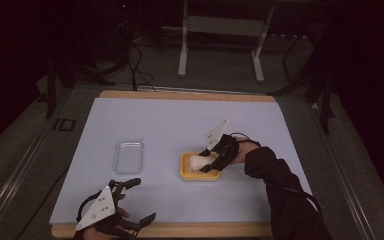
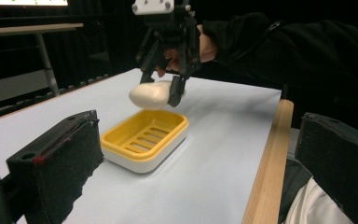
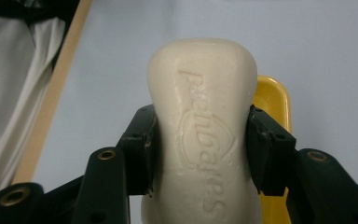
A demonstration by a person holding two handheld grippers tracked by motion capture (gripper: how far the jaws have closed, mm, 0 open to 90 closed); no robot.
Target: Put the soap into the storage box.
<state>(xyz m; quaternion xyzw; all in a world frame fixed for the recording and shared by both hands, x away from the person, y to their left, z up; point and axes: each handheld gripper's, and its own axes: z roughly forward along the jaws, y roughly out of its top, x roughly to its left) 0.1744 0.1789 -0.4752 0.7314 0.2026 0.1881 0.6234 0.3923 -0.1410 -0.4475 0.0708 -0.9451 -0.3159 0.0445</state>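
A cream bar of soap [image 3: 201,126] with embossed lettering is clamped between the jaws of my right gripper [image 3: 200,149], which is shut on it. In the left gripper view the soap [image 2: 150,94] hangs a little above a yellow slatted soap dish [image 2: 144,138] on a white base. From above, the right gripper [image 1: 207,161] holds the soap [image 1: 196,161] over the dish [image 1: 200,174] at the table's middle. My left gripper [image 1: 139,200] rests near the front left edge, its wide-apart fingers [image 2: 58,158] open and holding nothing.
A clear plastic lid or tray [image 1: 128,155] lies left of the dish on the pale sheet [image 1: 180,125]. The wooden table edge [image 1: 180,230] runs along the front. A white frame stand [image 1: 220,45] is on the floor beyond.
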